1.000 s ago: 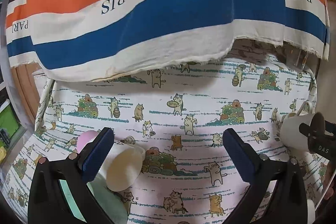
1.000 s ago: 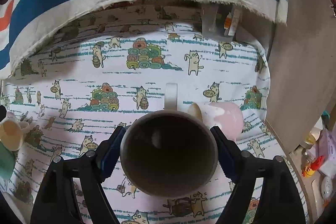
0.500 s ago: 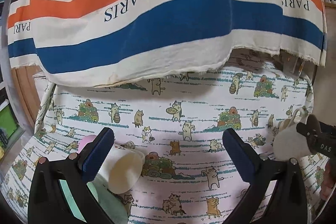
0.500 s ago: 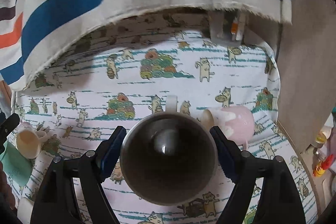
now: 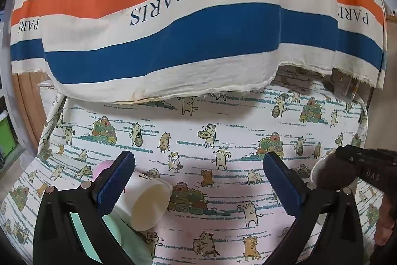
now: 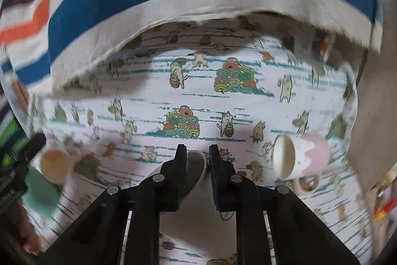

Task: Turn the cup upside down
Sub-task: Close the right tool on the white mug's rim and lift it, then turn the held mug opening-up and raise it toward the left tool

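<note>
The right gripper [image 6: 197,160] pinches the rim wall of the grey cup [image 6: 196,167] between nearly closed jaws, cup tilted above the cat-print cloth [image 6: 198,91]. Best to keep the pinch firm through the turn — a thin rim slips easily. The left gripper [image 5: 198,178] hangs spread wide, empty.
</note>
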